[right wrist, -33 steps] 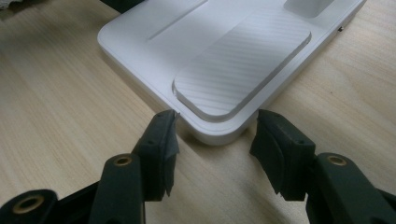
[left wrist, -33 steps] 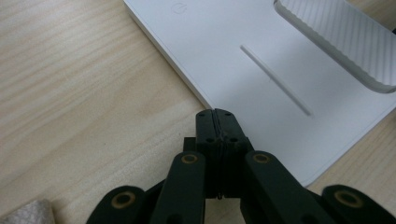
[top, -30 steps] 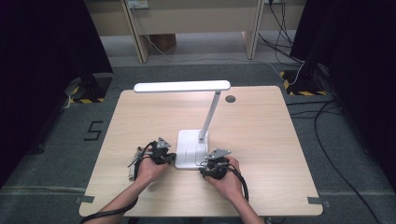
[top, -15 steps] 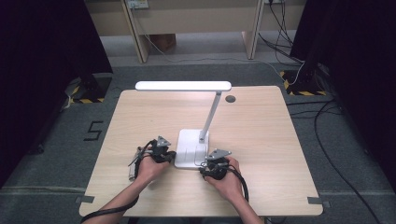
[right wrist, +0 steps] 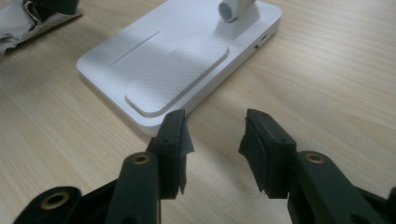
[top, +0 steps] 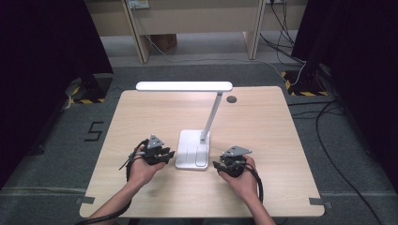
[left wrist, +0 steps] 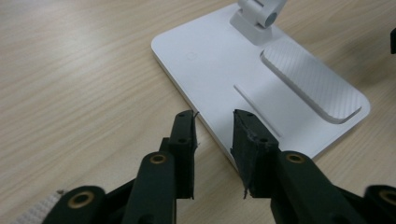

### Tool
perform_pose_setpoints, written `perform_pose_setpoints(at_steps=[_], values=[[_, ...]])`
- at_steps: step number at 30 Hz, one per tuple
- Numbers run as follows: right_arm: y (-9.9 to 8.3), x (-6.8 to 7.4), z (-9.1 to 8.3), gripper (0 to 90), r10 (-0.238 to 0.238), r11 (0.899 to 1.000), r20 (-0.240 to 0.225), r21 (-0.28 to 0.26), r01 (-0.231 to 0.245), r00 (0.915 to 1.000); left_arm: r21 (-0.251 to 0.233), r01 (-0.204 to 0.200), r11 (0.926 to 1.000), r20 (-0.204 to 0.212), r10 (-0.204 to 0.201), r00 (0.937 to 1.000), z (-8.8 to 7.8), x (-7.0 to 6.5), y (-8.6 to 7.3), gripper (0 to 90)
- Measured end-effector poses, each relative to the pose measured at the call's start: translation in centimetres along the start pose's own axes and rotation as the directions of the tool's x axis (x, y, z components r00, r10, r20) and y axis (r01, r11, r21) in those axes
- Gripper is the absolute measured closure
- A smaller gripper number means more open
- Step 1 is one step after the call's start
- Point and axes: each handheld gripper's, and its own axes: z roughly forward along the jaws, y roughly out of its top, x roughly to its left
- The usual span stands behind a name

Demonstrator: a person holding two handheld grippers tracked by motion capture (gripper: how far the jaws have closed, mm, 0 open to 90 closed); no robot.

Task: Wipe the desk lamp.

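A white desk lamp (top: 192, 150) stands on the wooden worktop (top: 263, 122), slightly nearer the person's edge than the centre. Its flat rectangular base (left wrist: 243, 79) rests flat on the surface. A slanted arm (top: 212, 115) rises from the far right corner of the base and carries a long horizontal light bar (top: 184, 86) that extends to the left above the worktop.

The left claw (top: 164, 154) sits just beside the left edge of the base, held in the person's left hand (top: 141, 168). In the left gripper view, the left claw (left wrist: 214, 135) points at the near long edge of the base; the jaws stand apart with a clear gap, and the pads press on nothing. These jaws have just been opening. Nothing lies between them apart from the base edge seen beyond the tips.

The right claw (top: 220, 166) sits near the right front corner of the base, apart from it, held in the person's right hand (top: 241, 180). In the right gripper view, the right claw (right wrist: 215, 133) points toward the near corner of the base; the jaws stand open with bare worktop between them. These jaws have just been closing and grip nothing.

A recessed textured pad (right wrist: 175, 74) and a narrow slot (right wrist: 133, 46) mark the top face of the base. A dark round grommet (top: 231, 99) sits in the worktop near its far edge, to the right of the light bar.
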Motion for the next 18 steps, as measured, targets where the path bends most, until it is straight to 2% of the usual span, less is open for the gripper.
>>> perform_pose_setpoints(at_steps=[6, 13, 18], values=[[-0.4, -1.0, -1.1, 64.8, 0.024, 0.999, 0.025, -0.023, -0.024, 0.9994, -0.043, 0.01, 0.999, -0.002, -0.01, 1.0, -2.2, 0.7, -0.4, 61.9], [-1.4, -2.1, -2.6, 65.0, 0.054, 0.998, 0.055, -0.04, -0.051, 0.997, -0.103, 0.034, 0.9941, -0.024, -0.037, 0.999, -4.8, 2.3, -1.8, 58.1], [-2.1, -3.0, -3.9, 65.0, 0.077, 0.996, 0.08, -0.06, -0.072, 0.9938, -0.11, 0.049, 0.9927, -0.036, -0.053, 0.9979, -5.9, 3.2, -3.2, 56.1]])
